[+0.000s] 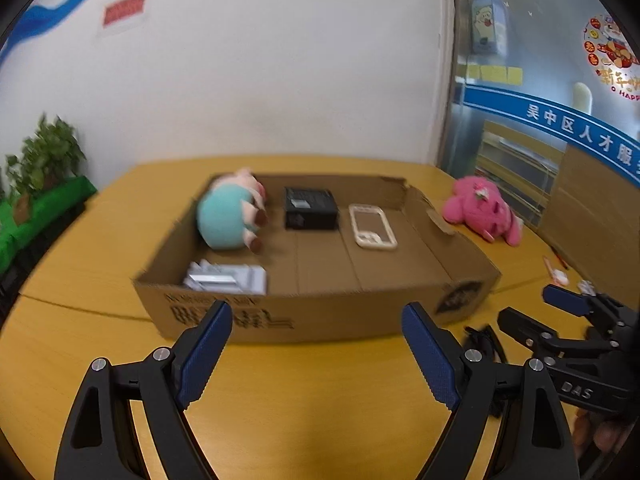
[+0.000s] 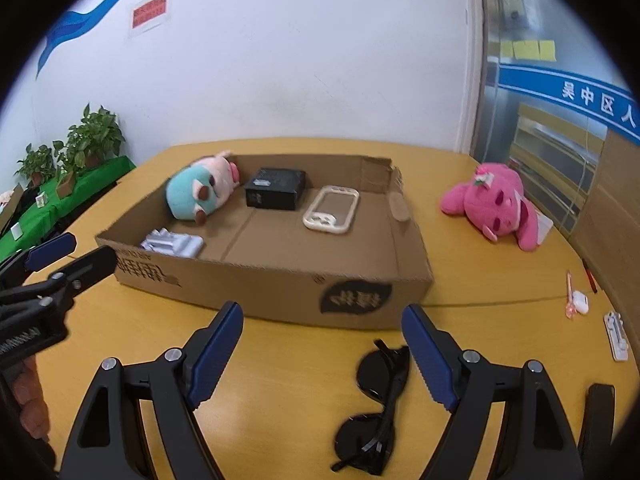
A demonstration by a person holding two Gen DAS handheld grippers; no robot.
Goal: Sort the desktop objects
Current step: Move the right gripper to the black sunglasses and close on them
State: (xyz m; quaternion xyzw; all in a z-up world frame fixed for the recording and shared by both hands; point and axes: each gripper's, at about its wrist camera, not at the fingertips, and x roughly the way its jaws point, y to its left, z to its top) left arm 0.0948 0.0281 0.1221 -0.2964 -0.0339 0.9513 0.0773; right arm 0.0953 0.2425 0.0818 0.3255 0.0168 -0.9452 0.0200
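Observation:
An open cardboard box (image 1: 340,312) (image 2: 260,288) on the yellow table holds a teal-and-pink plush (image 1: 224,220) (image 2: 192,196), a black box (image 1: 310,208) (image 2: 276,188), a cream phone case (image 1: 374,238) (image 2: 320,222) and a silver packet (image 1: 228,278) (image 2: 172,244). A pink plush (image 1: 484,208) (image 2: 492,204) lies on the table right of the box. Black sunglasses (image 2: 380,376) lie folded in front of the box, between the fingers of my open right gripper (image 2: 322,356) (image 1: 536,312). My left gripper (image 1: 318,356) (image 2: 78,256) is open and empty before the box's front wall.
A pen and a small white item (image 2: 578,300) and a white strip (image 2: 618,336) lie at the table's right edge. Potted plants (image 2: 80,144) stand on a green shelf at the left. A cardboard sheet (image 2: 612,200) leans at the right. A white wall is behind.

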